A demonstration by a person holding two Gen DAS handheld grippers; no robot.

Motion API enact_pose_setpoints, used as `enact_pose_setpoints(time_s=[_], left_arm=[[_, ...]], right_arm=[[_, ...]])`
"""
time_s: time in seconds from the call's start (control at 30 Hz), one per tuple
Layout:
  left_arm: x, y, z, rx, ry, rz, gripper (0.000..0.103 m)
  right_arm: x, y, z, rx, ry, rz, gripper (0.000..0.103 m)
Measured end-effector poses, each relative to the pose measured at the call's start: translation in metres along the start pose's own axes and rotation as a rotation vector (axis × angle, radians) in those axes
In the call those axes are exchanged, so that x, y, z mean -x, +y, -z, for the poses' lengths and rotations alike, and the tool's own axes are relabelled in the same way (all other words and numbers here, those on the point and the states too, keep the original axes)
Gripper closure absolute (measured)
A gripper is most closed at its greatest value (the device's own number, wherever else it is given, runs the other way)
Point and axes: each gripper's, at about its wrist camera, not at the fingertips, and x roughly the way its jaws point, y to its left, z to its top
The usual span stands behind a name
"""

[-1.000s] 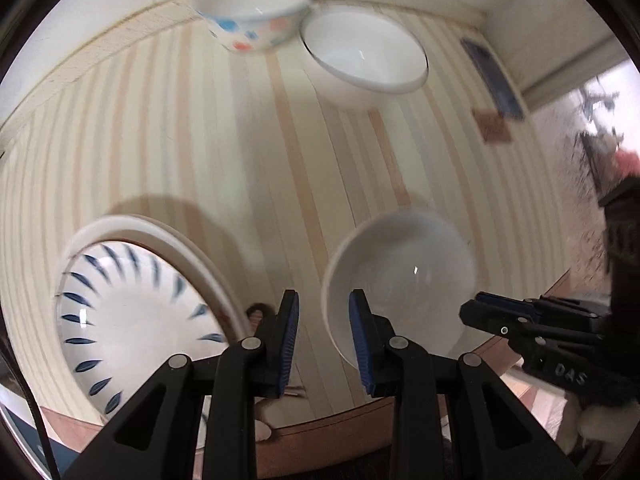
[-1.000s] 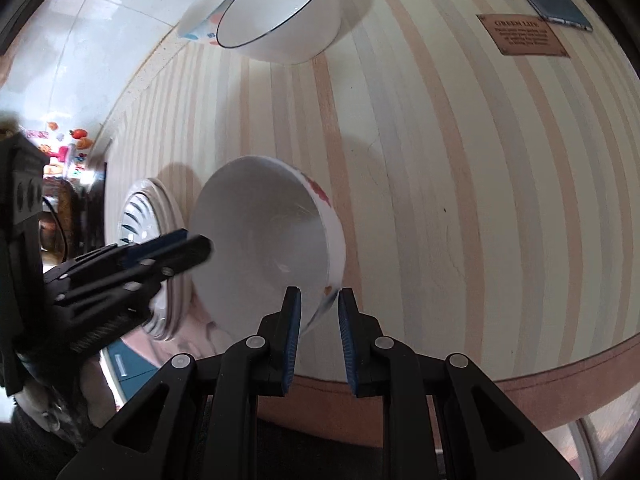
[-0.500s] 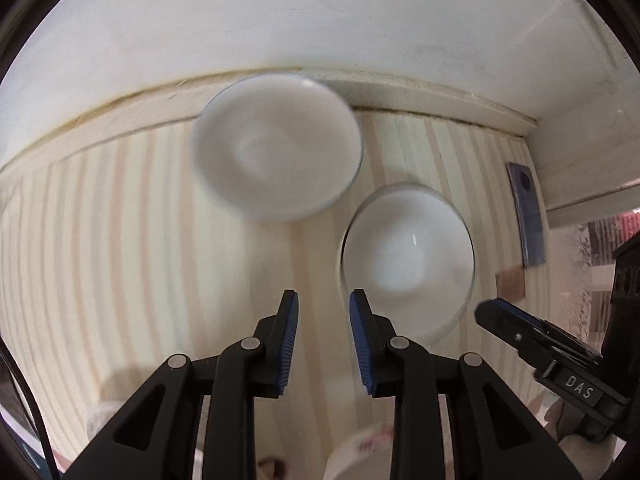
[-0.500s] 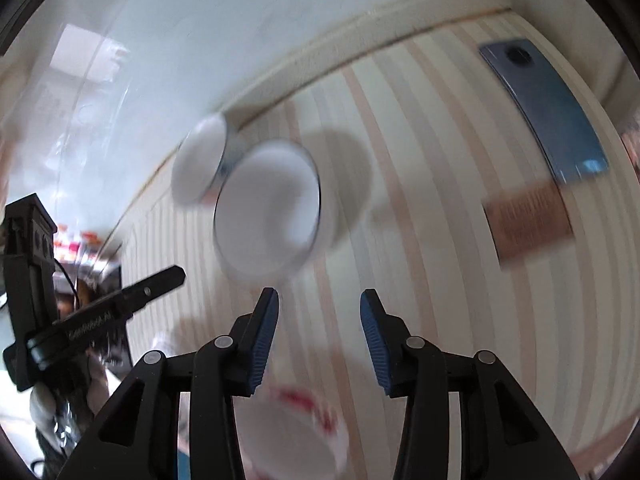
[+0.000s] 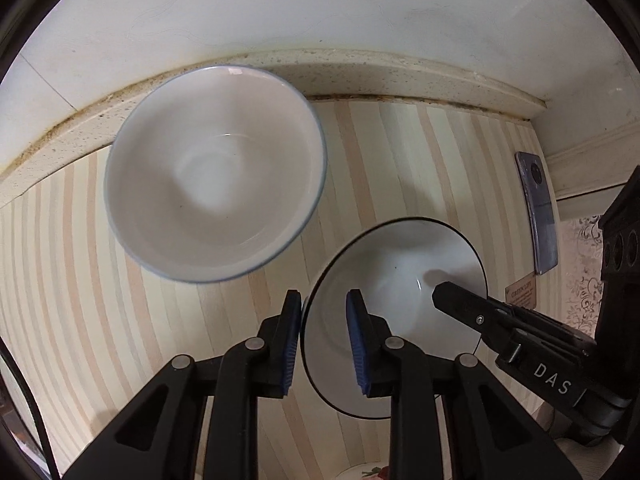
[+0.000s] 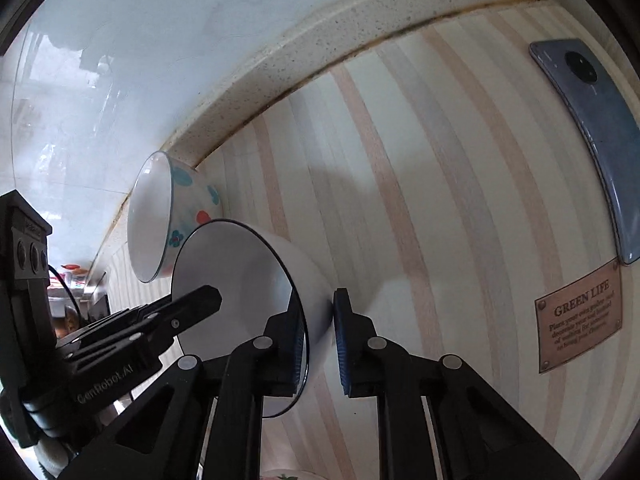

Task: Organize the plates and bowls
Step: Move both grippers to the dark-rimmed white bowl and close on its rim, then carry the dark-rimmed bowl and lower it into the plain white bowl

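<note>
Both grippers straddle the rim of the black-rimmed white bowl (image 5: 394, 280) on the striped mat (image 5: 80, 300). The left gripper (image 5: 323, 334) and right gripper (image 6: 318, 336) are parted, 1 finger inside, 1 outside, not visibly clamping. Just behind this bowl stands the blue-rimmed dotted bowl (image 5: 216, 172); a phone (image 6: 588, 136) lies well to its right.

Round white ceramic bowl with thin black rim (image 5: 404, 264): plain white inside and out, straddled by both claws. Round white ceramic bowl with pale blue rim (image 5: 216, 172), ahead-left of left black two-finger gripper (image 5: 323, 340): outer wall carries teal and red-orange dots. Gripper pads (image 5: 356, 340): blue, ribbed. Striped cream, beige and grey table covering (image 6: 440, 200) under everything. Grey-blue slab phone (image 6: 592, 136), ahead-right of right black two-finger gripper (image 6: 318, 336). Brown rectangular label plate (image 6: 580, 316), dark lettering.
</note>
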Motion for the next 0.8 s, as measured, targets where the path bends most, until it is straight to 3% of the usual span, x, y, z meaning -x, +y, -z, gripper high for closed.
enact_pose_setpoints(time_s=[0.37, 0.8], left_arm=[[0.051, -0.011, 0.043, 0.001, -0.011, 0.049, 0.082], [0.083, -0.03, 0.128, -0.068, -0.001, 0.061, 0.082]], right_arm=[[0.034, 0.012, 0.037, 0.032, 0.026, -0.048, 0.087], [0.087, 0.012, 0.138, 0.09, 0.131, -0.077, 0.087]])
